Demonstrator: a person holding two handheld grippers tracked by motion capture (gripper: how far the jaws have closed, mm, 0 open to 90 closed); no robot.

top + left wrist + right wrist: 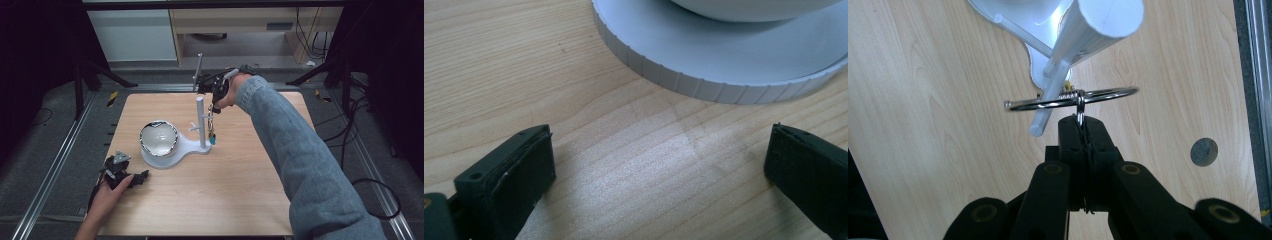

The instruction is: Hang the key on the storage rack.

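Presently, item under handling: a key ring (pixel 1073 97), a bright metal loop with small keys or charms hanging below it, one teal piece visible in the high view.

Holder: right gripper (pixel 1082 122), jaws pressed tight together, pinching a small link that carried the ring. Seen from above, the same gripper (pixel 216 104) was held up beside the top of the post, the sleeve of the person's arm reaching across the table (pixel 240 200).

Destination, as judged: a white stand (pixel 172 150) with an upright post (pixel 200 120) bearing short side pegs (pixel 1048 107), and a shallow dish (pixel 158 139) seated on its round base.

Position of the ring: level with a peg and drawn up against it. In the right gripper view the peg crossed the loop, though whether it passed through the loop or merely lay in front of it could not be told.

Progress, as judged: pick-up done, carry to the stand done. Left to do: seat the loop fully on the peg, release, withdraw.

Second tool: left gripper (pixel 120 172), resting on the tabletop near the base of the stand, jaws wide apart with bare wood between them, holding nothing. The ribbed edge of the base (pixel 704 85) lay just ahead of it, untouched.
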